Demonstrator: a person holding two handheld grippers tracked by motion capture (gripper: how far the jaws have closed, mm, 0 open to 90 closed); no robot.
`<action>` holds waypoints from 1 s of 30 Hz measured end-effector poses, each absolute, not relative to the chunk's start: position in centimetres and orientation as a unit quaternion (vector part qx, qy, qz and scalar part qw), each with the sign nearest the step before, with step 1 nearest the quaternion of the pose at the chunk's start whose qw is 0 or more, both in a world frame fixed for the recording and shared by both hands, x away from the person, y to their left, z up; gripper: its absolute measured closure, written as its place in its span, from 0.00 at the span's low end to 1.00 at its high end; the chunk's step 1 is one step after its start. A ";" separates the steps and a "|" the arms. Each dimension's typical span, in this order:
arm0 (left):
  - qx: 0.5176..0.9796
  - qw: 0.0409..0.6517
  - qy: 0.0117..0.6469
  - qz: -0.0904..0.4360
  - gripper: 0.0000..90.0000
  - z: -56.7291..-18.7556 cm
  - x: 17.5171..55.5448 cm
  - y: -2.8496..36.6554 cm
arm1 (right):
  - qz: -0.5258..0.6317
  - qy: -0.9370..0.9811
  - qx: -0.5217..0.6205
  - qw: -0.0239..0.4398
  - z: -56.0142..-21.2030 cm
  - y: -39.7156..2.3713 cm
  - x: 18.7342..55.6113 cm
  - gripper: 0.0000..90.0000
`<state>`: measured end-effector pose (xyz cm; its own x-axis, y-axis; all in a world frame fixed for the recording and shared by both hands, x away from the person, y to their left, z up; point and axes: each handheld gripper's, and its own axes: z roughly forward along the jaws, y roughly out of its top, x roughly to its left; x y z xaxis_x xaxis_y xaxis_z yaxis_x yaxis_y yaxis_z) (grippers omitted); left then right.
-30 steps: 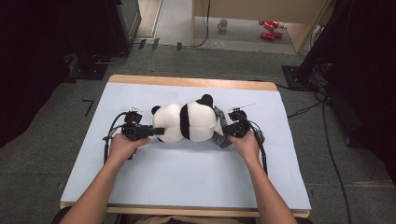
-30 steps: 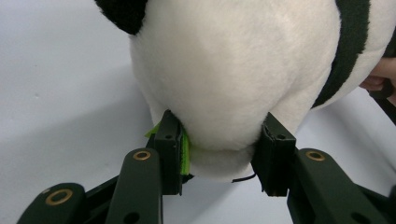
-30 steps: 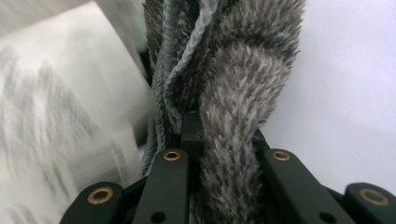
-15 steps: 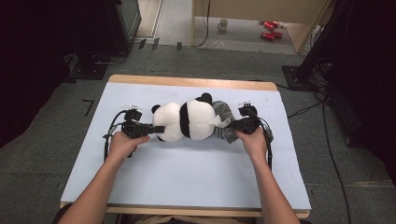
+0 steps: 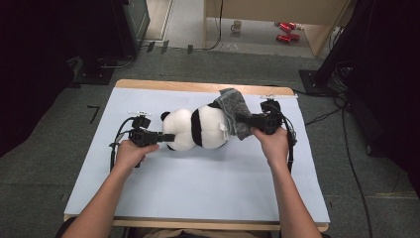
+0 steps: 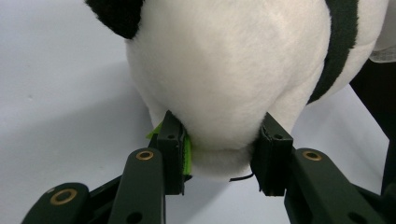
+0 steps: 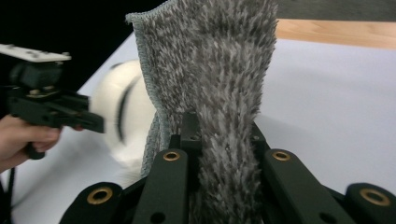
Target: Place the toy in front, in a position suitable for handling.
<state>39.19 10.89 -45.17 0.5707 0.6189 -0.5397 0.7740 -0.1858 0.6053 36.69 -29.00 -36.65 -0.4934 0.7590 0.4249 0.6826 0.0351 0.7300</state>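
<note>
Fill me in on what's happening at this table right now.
A person holds a pair of tongs in each hand over a light blue mat. The left tongs are clamped on one end of a plush panda lying on its side. The right tongs grip a fuzzy grey cloth, lifted at the panda's other end. Whether the cloth is going on or coming off isn't clear.

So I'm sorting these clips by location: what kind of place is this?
Probably a lab or recording studio rather than a home: black curtains hang at the sides, cables trail over grey carpet, and the table has a plain pale-blue cover.
</note>
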 end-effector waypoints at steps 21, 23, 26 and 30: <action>0.799 0.469 0.376 0.021 0.39 -44.6 37.1 11.5 | 0.468 0.745 0.474 0.038 -38.6 -25.6 37.8 0.86; 0.803 0.475 0.358 0.041 0.38 -44.5 36.8 11.7 | 0.468 0.741 0.479 0.048 -38.7 -25.7 38.0 0.85; 0.798 0.490 0.349 0.045 0.36 -44.7 36.6 11.9 | 0.472 0.735 0.485 0.053 -38.9 -25.9 38.4 0.85; 0.796 0.496 0.344 0.050 0.35 -45.5 36.8 11.3 | 0.476 0.728 0.490 0.057 -39.2 -26.0 38.8 0.85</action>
